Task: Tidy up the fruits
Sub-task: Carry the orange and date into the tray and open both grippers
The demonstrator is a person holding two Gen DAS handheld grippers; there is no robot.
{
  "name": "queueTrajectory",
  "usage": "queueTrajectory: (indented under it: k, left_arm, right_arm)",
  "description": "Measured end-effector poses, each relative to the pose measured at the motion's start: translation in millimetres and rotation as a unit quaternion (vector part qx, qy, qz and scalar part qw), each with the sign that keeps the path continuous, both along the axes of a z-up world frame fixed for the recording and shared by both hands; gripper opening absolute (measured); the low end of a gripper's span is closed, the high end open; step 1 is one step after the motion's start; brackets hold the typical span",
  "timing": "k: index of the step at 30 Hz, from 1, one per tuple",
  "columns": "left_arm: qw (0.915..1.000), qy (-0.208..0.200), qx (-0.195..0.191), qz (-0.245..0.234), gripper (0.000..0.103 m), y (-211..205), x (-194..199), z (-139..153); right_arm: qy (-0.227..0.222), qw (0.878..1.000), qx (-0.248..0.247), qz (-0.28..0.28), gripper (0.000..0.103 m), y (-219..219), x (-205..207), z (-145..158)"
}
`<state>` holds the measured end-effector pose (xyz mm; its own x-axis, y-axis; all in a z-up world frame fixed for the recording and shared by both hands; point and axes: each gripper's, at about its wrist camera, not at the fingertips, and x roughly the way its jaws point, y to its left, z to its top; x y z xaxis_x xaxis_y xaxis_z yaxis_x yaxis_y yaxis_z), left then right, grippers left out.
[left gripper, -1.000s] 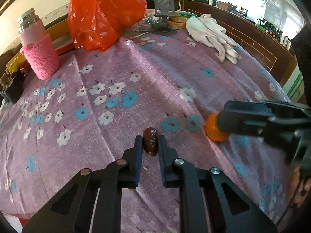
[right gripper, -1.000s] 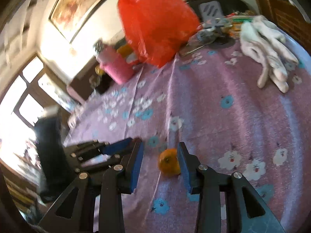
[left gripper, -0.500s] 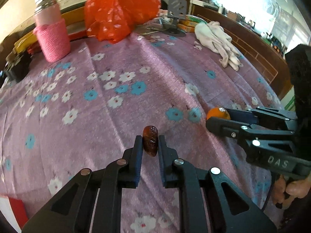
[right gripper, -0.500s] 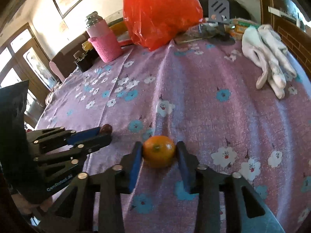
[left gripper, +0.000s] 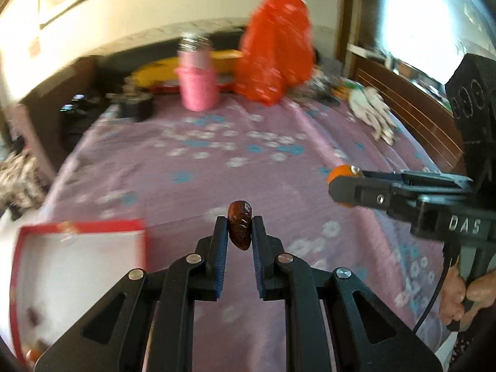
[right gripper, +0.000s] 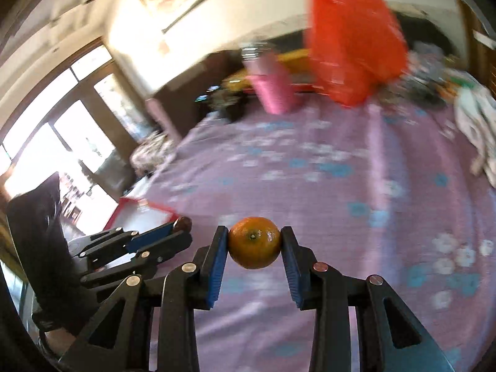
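My left gripper (left gripper: 239, 226) is shut on a brown wrinkled date (left gripper: 239, 223) and holds it above the flowered purple cloth. My right gripper (right gripper: 254, 241) is shut on a small orange (right gripper: 254, 241), also lifted off the cloth. In the left wrist view the right gripper (left gripper: 344, 186) shows at the right with the orange (left gripper: 341, 171) at its tip. In the right wrist view the left gripper (right gripper: 179, 229) shows at lower left with the date (right gripper: 183, 223). A red-rimmed white box (left gripper: 77, 266) lies at lower left, with a few small fruits near its bottom corner; it also shows in the right wrist view (right gripper: 139, 214).
At the back of the table stand a pink knit-sleeved flask (left gripper: 198, 80), a red plastic bag (left gripper: 274, 49) and dark clutter (left gripper: 133, 105). White gloves (left gripper: 373, 114) lie at the right. A wooden rail (left gripper: 412, 105) borders the right side. A hand (left gripper: 462, 294) holds the right gripper's handle.
Both grippers have lifted their fruits higher off the cloth and swung left. The red-rimmed box has come into view at lower left. The background is motion-blurred.
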<state>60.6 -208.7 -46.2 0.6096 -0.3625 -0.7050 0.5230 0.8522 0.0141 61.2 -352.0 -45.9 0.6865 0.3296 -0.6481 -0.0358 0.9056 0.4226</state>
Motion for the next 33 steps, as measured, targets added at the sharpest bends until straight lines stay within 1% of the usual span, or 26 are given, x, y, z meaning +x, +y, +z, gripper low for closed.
queueTrajectory:
  k: [4, 6, 8, 11, 15, 19, 23, 33]
  left_arm:
    - [0.9983, -0.029, -0.008, 0.05, 0.013, 62, -19, 16]
    - [0.9968, -0.041, -0.007, 0.068, 0.013, 85, -25, 19]
    - [0.995, -0.049, -0.009, 0.087, 0.013, 110, -30, 21]
    - [0.992, -0.053, -0.01, 0.114, 0.013, 142, -33, 18]
    - [0.9882, -0.054, -0.009, 0.143, 0.013, 175, -33, 10]
    - [0.9855, -0.05, -0.012, 0.162, 0.013, 197, -31, 0]
    - [0.9844, -0.044, -0.018, 0.17, 0.013, 210, -33, -8]
    - [0.9816, -0.018, -0.015, 0.189, 0.013, 232, -30, -32]
  right_arm:
    - [-0.019, 0.999, -0.005, 0.047, 0.035, 64, 0, 14]
    - [-0.023, 0.997, -0.009, 0.07, 0.035, 98, 2, 16]
    - [-0.021, 0.995, -0.013, 0.094, 0.035, 133, 6, 15]
    - [-0.015, 0.993, -0.016, 0.119, 0.035, 174, 8, 9]
    - [-0.005, 0.99, -0.017, 0.14, 0.035, 213, 9, -1]
    - [0.005, 0.988, -0.028, 0.151, 0.035, 237, 8, -9]
    - [0.017, 0.987, -0.039, 0.158, 0.035, 254, 4, -18]
    - [0.032, 0.984, -0.071, 0.16, 0.035, 277, 3, -31]
